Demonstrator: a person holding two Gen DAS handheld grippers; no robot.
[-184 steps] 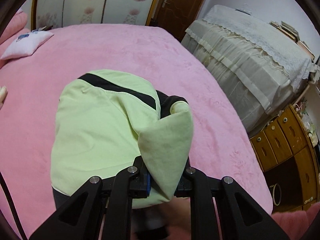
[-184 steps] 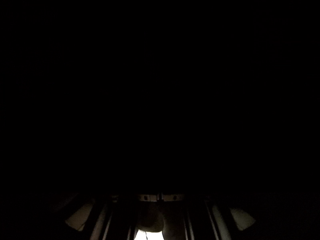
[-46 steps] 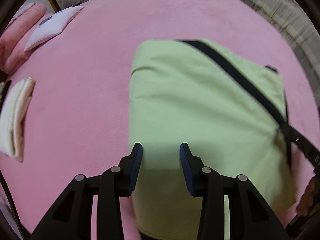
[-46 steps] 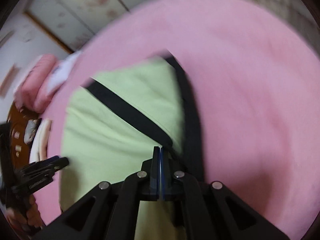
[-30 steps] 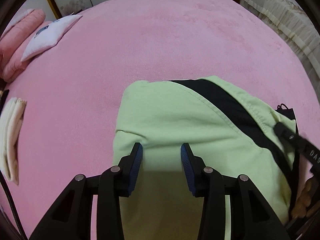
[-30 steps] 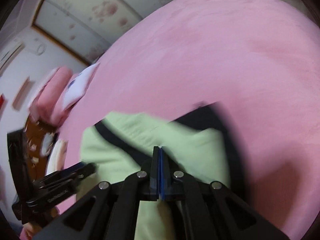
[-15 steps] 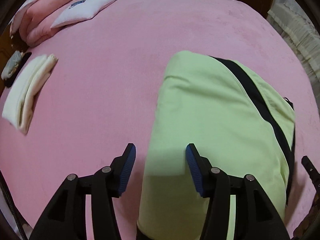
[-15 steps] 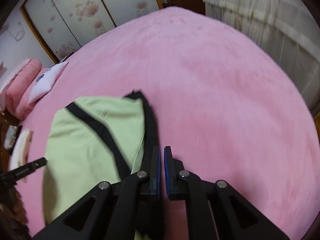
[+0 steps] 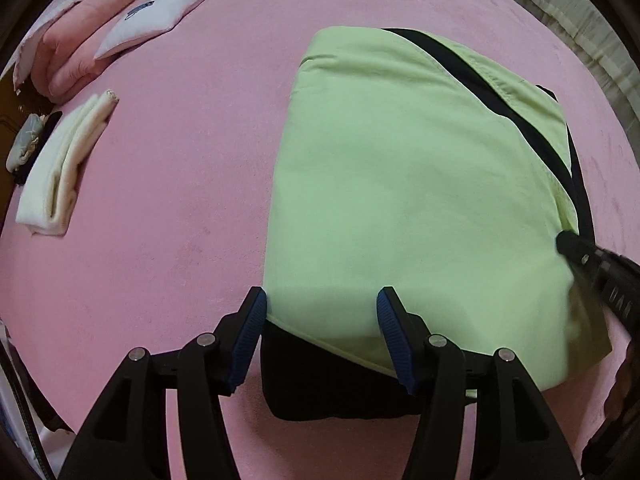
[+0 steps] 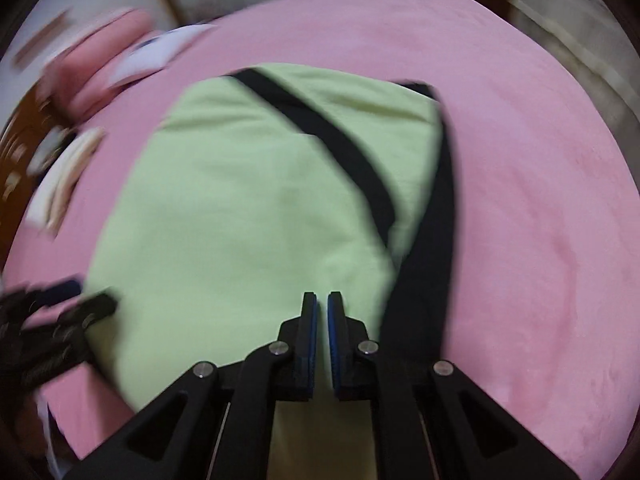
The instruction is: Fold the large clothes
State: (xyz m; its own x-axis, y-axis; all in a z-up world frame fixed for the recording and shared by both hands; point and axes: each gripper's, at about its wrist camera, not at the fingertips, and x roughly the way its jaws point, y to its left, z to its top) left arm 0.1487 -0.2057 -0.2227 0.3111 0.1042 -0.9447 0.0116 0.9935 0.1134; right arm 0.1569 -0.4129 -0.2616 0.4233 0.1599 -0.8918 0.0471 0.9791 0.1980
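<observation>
Left wrist view
- Garment (image 9: 400, 184): a green, black-trimmed folded bundle lying flat on the pink bed (image 9: 168, 184); this is your landmark.
- Left gripper (image 9: 322, 320): your fingers have just been spreading and now stand apart over the garment's near edge, pressing on nothing.
- Right gripper (image 9: 568, 242): only its dark tip shows, at the garment's right edge.
- Towel (image 9: 64, 164): folded white, well left of the garment; pillows (image 9: 112, 36) lie beyond it.

Right wrist view (blurred)
- Right gripper (image 10: 322, 332): your fingers are all but pressed together, a thin slit between them, nothing pinched, over the garment's near right part beside the black strip (image 10: 432, 216).
- Left gripper (image 10: 72, 312): a dark blur at the garment's left edge.

Risk
- Black lower layer (image 9: 320, 384): it sticks out at the near edge; catch it alone and the fold probably slides apart.
- Bundle: a one-sided pull would likely skew it.

Only in one view
- Left: the protruding black layer, sharp.
- Right: the long black strip down the right side.
</observation>
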